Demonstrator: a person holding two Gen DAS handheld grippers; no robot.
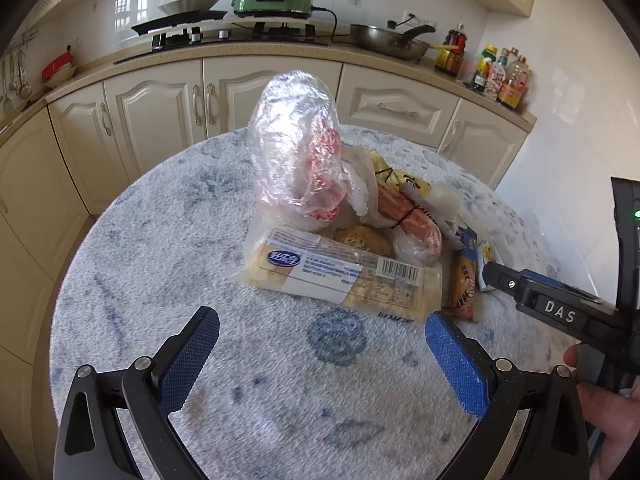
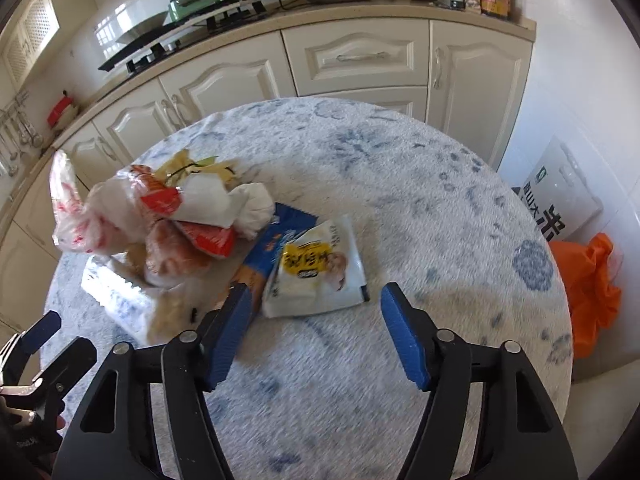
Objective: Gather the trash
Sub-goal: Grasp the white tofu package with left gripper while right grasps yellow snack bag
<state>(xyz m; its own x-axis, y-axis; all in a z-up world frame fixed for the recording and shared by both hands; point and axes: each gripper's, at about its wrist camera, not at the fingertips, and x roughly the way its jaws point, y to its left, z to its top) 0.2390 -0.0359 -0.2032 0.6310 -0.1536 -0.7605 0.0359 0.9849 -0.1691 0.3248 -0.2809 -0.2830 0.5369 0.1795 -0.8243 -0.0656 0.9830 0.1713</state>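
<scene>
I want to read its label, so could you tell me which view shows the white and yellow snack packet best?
The right wrist view: the white and yellow snack packet lies face up, unobstructed. The left wrist view shows only its edge behind the right gripper.

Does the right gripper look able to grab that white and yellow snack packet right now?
Probably yes. The right gripper is open, and the white and yellow packet lies flat just ahead of its fingers, on top at the pile's near edge, nothing covering it.

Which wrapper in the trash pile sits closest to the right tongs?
The white packet with the yellow label, lying flat just ahead of the open right tongs; the blue wrapper lies partly beneath it, farther back.
</scene>
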